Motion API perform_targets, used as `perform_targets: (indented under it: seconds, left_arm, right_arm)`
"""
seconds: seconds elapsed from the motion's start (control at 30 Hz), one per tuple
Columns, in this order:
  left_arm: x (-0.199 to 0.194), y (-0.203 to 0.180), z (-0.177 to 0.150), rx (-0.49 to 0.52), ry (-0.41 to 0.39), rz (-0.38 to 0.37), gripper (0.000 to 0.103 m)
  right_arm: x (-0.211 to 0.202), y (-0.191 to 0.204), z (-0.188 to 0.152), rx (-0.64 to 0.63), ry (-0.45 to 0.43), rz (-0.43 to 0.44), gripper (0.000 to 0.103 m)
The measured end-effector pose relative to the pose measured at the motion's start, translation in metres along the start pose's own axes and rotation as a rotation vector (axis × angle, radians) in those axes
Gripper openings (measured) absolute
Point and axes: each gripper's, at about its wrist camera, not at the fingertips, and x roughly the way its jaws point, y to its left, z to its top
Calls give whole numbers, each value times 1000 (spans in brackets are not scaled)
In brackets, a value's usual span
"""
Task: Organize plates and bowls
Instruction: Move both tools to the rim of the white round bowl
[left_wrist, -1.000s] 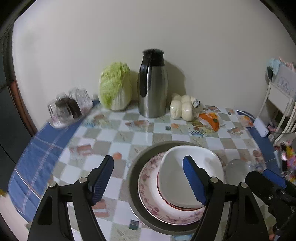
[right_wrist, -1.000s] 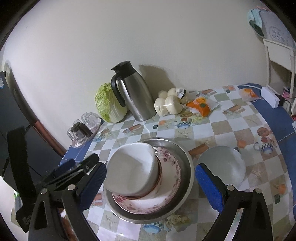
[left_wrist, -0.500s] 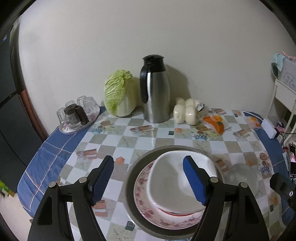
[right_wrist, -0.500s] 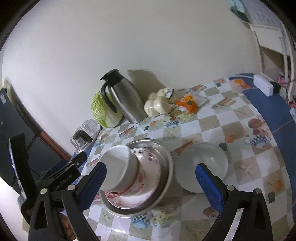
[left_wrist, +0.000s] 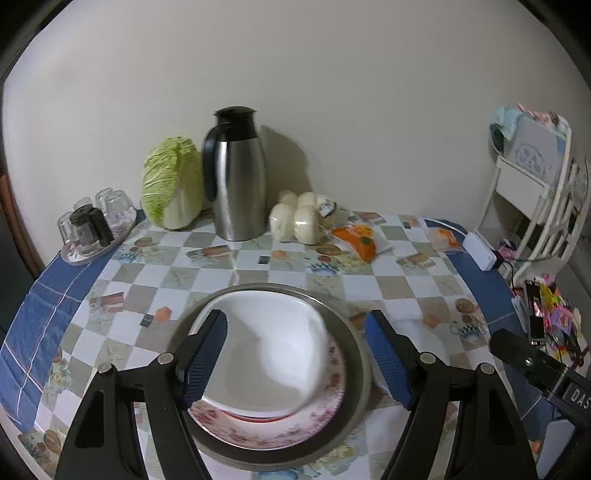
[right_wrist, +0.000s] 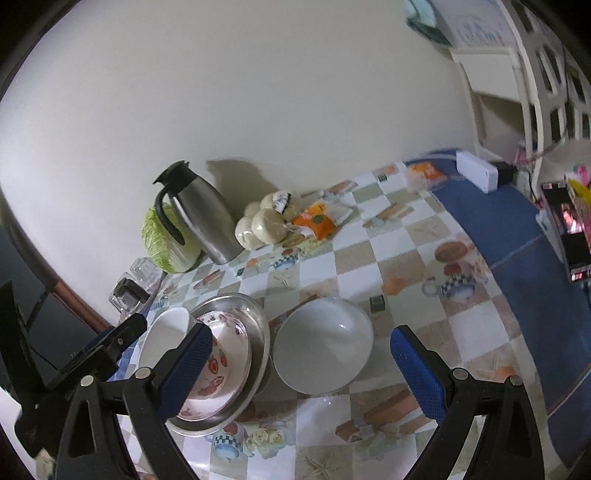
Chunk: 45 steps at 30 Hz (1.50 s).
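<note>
checkered tablecloth (left_wrist: 388, 291) against cream wall (left_wrist: 332, 92); both tongs (left_wrist: 295, 354) (right_wrist: 301, 369) spread, empty.

The table (left_wrist: 207, 273) is wearing a checkered cloth with blue borders. Sitting on it along the wall: a tray of upturned glasses (left_wrist: 92, 225), a napa cabbage (left_wrist: 171, 182), a steel thermos jug (left_wrist: 236, 177), bagged buns (left_wrist: 295, 221) and an orange packet (left_wrist: 360, 240). Nearer, a metal pan (right_wrist: 255, 328) is holding stacked dishes, and a white bowl (right_wrist: 323, 345) is sitting just beside it. A white box (right_wrist: 476, 173) is lying at the far blue edge.
</note>
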Motion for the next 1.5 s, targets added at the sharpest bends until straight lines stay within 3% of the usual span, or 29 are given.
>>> perform_targets:
  seconds: [0.13, 0.3, 0.53, 0.9, 1.2, 1.5]
  left_arm:
    - [2, -19, -3, 12, 21, -68, 78]
    - [14, -38, -8, -3, 67, -143, 78]
    - [24, -59, -9, 21, 103, -149, 78]
    - [62, -77, -8, 61, 237, -64, 78]
    - [83, -79, -4, 58, 285, -35, 78]
    - [101, -81, 1, 56, 321, -71, 78]
  right_arm:
    - [1, -9, 2, 34, 12, 3, 99]
    - [-1, -19, 5, 36, 19, -62, 99]
    - [0, -41, 9, 52, 43, -164, 99]
    - [16, -57, 8, 51, 92, -283, 99]
    - [42, -68, -3, 74, 165, -309, 99]
    - [70, -62, -13, 65, 218, -287, 98]
